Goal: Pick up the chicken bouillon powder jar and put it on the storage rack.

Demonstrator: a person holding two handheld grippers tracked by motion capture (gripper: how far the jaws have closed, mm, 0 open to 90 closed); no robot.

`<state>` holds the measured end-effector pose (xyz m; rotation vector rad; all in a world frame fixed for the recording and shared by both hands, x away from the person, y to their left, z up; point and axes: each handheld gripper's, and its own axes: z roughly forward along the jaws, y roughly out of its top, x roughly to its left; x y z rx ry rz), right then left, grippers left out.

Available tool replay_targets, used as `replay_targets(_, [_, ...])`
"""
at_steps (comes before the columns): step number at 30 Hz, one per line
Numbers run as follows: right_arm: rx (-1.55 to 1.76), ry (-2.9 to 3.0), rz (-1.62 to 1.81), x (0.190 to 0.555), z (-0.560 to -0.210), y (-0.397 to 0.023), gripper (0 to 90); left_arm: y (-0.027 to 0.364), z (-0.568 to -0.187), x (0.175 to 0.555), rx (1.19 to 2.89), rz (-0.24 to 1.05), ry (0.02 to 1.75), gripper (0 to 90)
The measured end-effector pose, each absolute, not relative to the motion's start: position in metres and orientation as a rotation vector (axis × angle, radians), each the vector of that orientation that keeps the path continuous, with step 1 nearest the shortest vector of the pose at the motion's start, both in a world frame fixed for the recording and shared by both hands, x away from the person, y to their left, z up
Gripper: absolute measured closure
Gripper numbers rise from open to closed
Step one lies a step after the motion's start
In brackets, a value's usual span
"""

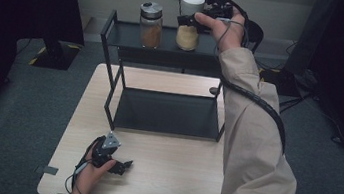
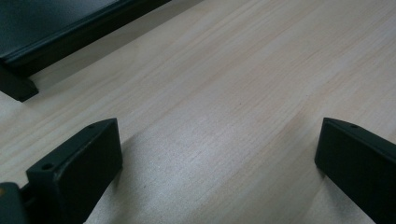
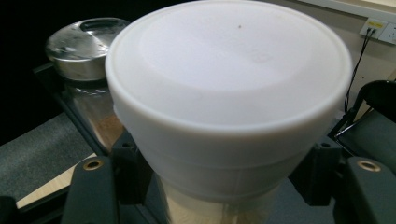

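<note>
Gripping the white-lidded jar [image 1: 189, 19] just under its lid, I am working my right gripper [image 1: 188, 22] over the top shelf of the black two-tier rack [image 1: 118, 33]. In the right gripper view its jaws are pressing on the glass from both sides, closed as far as the jar lets them, and the jar's base, by my reading, is sitting on or barely above the shelf; I cannot tell which. The steel-lidded jar [image 1: 150, 24] of brownish powder is standing just beside it on the same shelf, apart but close.

To do this well, I am keeping the jar upright and the grip firm, since smooth glass may slip under the pads. I am steering it away from the steel-lidded neighbour, and watching the trailing cable so it is not snagging the rack's rail.

My left gripper [image 1: 123, 164] is resting low over the wooden table [image 1: 174, 178] in front of the rack, jaws standing wide apart with nothing between them. I am leaving it parked there, out of the way.
</note>
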<state>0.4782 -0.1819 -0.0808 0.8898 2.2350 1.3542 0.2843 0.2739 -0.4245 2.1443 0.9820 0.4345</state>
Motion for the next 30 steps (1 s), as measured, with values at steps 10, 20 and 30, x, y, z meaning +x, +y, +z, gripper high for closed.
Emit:
replay_targets(10, [0.898,2.228,1.373,0.482,-0.085,-0.183,33.6,0.274,-0.425,0.284,2.143,0.433,0.983,0.0])
replay_targets(20, [0.900,2.220,1.371,0.480,-0.086,-0.182,32.9,0.274,-0.425,0.284,2.143,0.433,0.983,0.0])
replay_targets(30, [0.922,2.181,1.384,0.467,-0.081,-0.184,10.5,0.274,-0.424,0.284,2.144,0.434,0.982,0.0])
